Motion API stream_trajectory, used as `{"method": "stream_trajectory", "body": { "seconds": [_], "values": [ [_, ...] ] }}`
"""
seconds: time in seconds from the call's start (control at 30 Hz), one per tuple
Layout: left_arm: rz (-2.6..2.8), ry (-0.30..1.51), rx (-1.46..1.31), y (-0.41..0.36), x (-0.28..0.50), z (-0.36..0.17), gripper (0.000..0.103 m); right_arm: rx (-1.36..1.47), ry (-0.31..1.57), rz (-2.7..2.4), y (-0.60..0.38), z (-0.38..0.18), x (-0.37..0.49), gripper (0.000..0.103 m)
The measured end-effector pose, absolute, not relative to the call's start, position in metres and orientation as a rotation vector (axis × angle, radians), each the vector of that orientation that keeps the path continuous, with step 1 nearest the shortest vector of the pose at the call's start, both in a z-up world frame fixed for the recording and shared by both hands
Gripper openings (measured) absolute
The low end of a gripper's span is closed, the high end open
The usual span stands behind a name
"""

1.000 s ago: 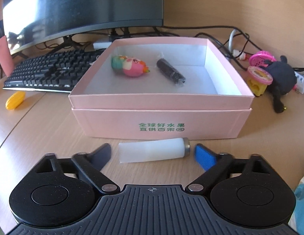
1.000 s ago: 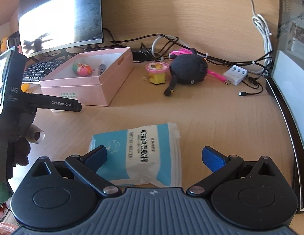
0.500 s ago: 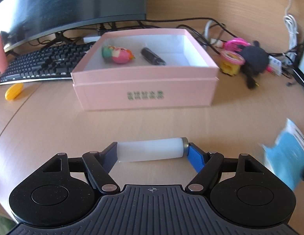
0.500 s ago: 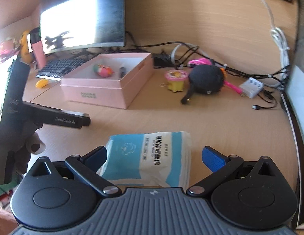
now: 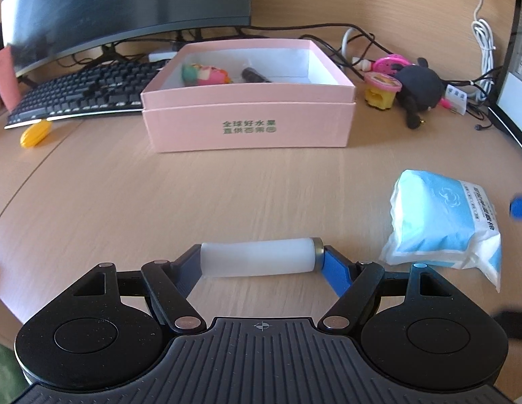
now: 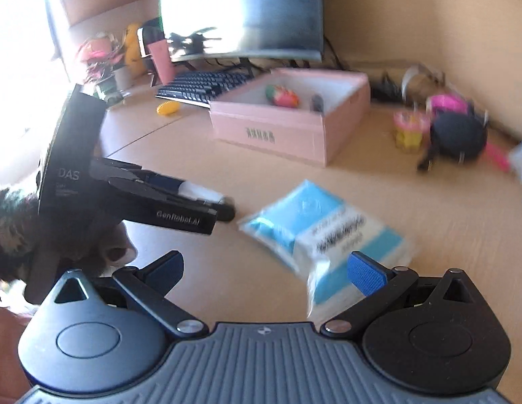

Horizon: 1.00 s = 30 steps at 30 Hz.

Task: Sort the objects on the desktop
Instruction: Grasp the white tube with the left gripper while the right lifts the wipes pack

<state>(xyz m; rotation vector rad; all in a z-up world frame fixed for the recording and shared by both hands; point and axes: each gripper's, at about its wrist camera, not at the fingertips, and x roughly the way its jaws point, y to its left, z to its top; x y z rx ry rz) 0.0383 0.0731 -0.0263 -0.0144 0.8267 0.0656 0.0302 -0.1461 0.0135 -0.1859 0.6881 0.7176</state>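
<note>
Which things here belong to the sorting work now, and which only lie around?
Job:
- white tube, clamped in left gripper
- pink box
- blue tissue pack
- right gripper, open

Lying about:
- keyboard
- monitor
- cables

Curved monitor (image 5: pixel 126 3) at back of wooden desk (image 5: pixel 126 195), screen dark w/ window glare. Black keyboard (image 5: pixel 82 96) below it, left of centre. Pinkish card (image 5: pixel 5 77) stands upright at far left, just beside keyboard end. Tangle of black cables (image 5: pixel 358 45) runs along rear wall; coiled white cable (image 5: pixel 484 33) hangs at right. White charger block (image 5: pixel 456 99) sits among cords near right edge. In right wrist view, potted plant w/ pink-red leaves (image 6: pixel 99 64) & yellow plush (image 6: pixel 133 50) stand left of monitor, both blurred.
</note>
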Motion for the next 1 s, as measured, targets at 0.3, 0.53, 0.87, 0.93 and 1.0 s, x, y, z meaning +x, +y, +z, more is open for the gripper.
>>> {"method": "stream_trajectory", "body": {
  "seconds": [0.3,0.53,0.87,0.93,1.0],
  "values": [
    [0.057,0.831,-0.012,0.073,0.031,-0.027,0.082,-0.327,0.656,0.646,-0.125,0.003,0.069,0.103],
    [0.034,0.836,0.004,0.069,0.028,-0.027,0.088,-0.415,0.645,0.654,-0.109,-0.012,0.07,0.089],
    [0.048,0.825,0.01,0.068,0.028,-0.025,0.088,-0.312,0.754,0.575,-0.139,-0.002,0.05,0.063],
    [0.052,0.824,0.011,0.067,0.029,-0.025,0.088,-0.3,0.772,0.585,-0.143,-0.001,0.043,0.063],
    [0.052,0.824,0.012,0.067,0.029,-0.025,0.088,-0.293,0.777,0.589,-0.146,0.0,0.037,0.066]
  ]
}}
